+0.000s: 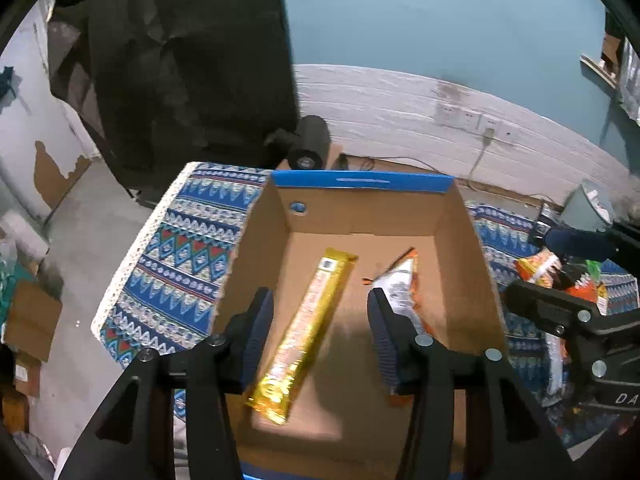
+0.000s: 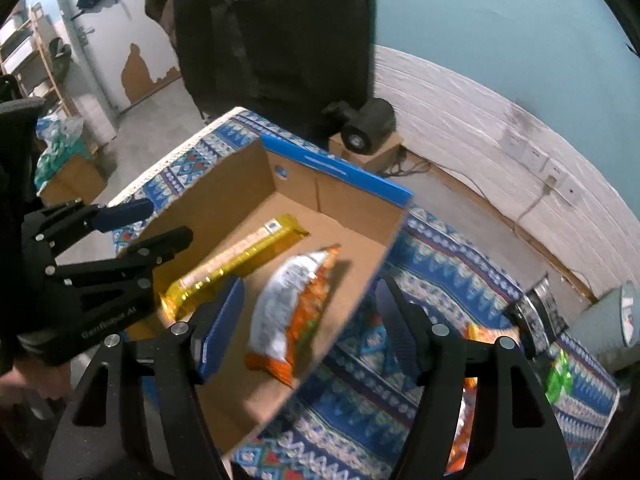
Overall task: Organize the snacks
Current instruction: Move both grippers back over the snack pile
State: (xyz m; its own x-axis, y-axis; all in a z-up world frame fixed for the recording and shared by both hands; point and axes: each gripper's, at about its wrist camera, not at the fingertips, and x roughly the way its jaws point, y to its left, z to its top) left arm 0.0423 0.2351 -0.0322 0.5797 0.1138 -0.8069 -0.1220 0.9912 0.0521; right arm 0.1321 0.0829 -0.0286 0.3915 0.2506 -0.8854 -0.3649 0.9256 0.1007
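- Your left gripper [image 1: 320, 320] hung over the cardboard box [image 1: 460, 240], jaws parted and pressing on nothing; its blue pads [image 1: 258, 328] stood clear on either side of the gold snack bar [image 1: 306, 332].
- Gold snack bar: it lay slantwise on the box floor, blurred, one end toward the far wall and the other near the front edge. Whether it rested fully flat you could not tell from these views.
- Your right gripper [image 2: 312, 320] was spread wide and empty, one finger inside the box and the other outside its right wall, over the patterned cloth [image 2: 420, 260].
- Orange and white snack bag [image 2: 292, 304]: it sat in the box to the right of the gold bar, blurred, between the right gripper's fingers but touched by neither pad.
- Cardboard box: open-topped, blue trim on the far rim, standing on the blue patterned cloth.
- More snack packets [image 1: 540, 272], orange and green, lay on the cloth right of the box, partly hidden behind your right gripper in the left wrist view.
- Black cylinder [image 1: 308, 148] sat on a small carton beyond the cloth, by the white wall with sockets [image 1: 468, 118].
- Pale bucket [image 2: 616, 320] stood at the far right.
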